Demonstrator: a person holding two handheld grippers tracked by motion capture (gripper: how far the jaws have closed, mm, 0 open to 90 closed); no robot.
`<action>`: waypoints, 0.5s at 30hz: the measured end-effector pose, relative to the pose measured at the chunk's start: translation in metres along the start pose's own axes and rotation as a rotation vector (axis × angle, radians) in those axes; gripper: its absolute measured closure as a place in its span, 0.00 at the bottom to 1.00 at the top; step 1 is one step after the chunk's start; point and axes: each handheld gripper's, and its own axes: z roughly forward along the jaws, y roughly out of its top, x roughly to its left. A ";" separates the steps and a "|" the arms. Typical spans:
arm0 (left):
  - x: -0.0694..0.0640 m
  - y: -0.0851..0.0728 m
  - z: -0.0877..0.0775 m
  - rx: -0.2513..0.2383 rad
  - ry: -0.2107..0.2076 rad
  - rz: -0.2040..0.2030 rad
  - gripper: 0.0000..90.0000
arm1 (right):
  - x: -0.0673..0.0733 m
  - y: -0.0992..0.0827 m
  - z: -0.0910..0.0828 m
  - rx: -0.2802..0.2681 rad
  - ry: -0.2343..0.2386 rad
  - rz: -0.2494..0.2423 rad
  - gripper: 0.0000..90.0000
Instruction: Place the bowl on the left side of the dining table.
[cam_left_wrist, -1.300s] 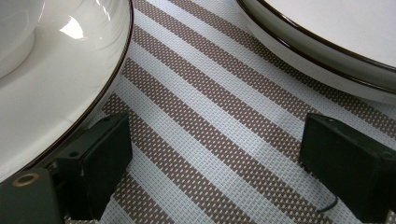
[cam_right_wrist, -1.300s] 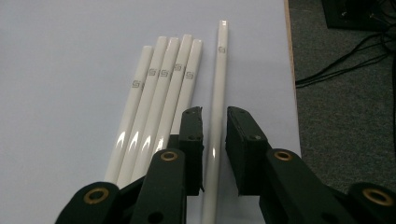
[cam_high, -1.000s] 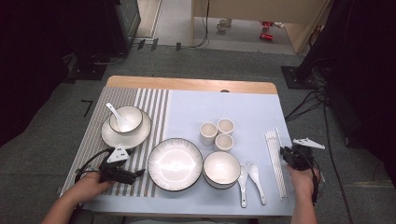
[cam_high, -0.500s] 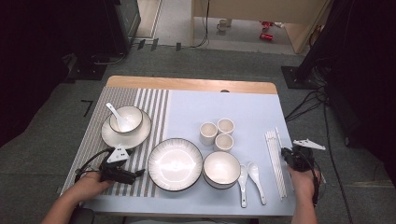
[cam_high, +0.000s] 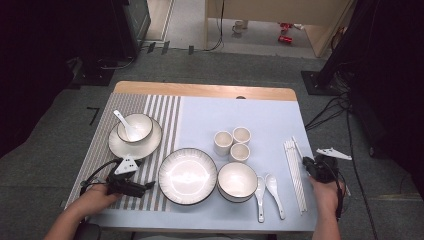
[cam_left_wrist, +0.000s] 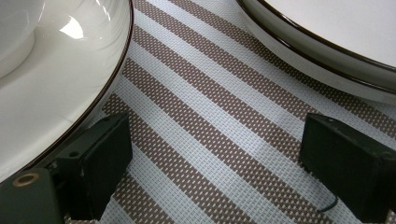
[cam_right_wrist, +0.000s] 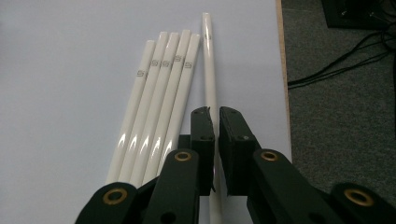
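**Right gripper pinching one chopstick at the table's right edge**

So the right gripper (cam_right_wrist: 214, 122) has its jaws nearly together on a single white chopstick (cam_right_wrist: 209, 70). They've just been closing, and the stick sits right between the pads. That chopstick runs lengthwise away from the person, its far tip pointing toward the back of the table, and it lies just beside the other chopsticks (cam_right_wrist: 156, 93) near the right edge of the blue mat (cam_high: 270, 115). In the right gripper view I count four in that bunch, side by side and fanned slightly, plus the pinched one.

Counts for the rest, in the high view: three cups (cam_high: 233, 142), two loose spoons (cam_high: 267, 192), one empty plate (cam_high: 187, 176), one bowl (cam_high: 237, 181), and one bowl on a plate (cam_high: 135, 132) with a spoon in it.

The right hand (cam_high: 325, 192) comes in from the bottom edge, gripper aimed forward. The left gripper (cam_high: 145, 187) rests low on the striped mat (cam_left_wrist: 205, 121) between two plates, jaws wide apart, holding nothing, lying roughly level and pointing right.
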 end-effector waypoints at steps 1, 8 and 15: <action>0.000 0.000 0.000 0.000 0.000 0.000 0.10 | 0.000 0.000 0.000 -0.002 0.002 0.001 0.94; 0.000 0.000 0.000 0.000 0.000 0.000 0.10 | 0.000 0.002 -0.003 -0.007 0.013 0.008 0.94; 0.000 0.000 0.000 -0.001 0.000 0.000 0.10 | 0.005 0.006 -0.004 -0.022 0.031 -0.015 0.94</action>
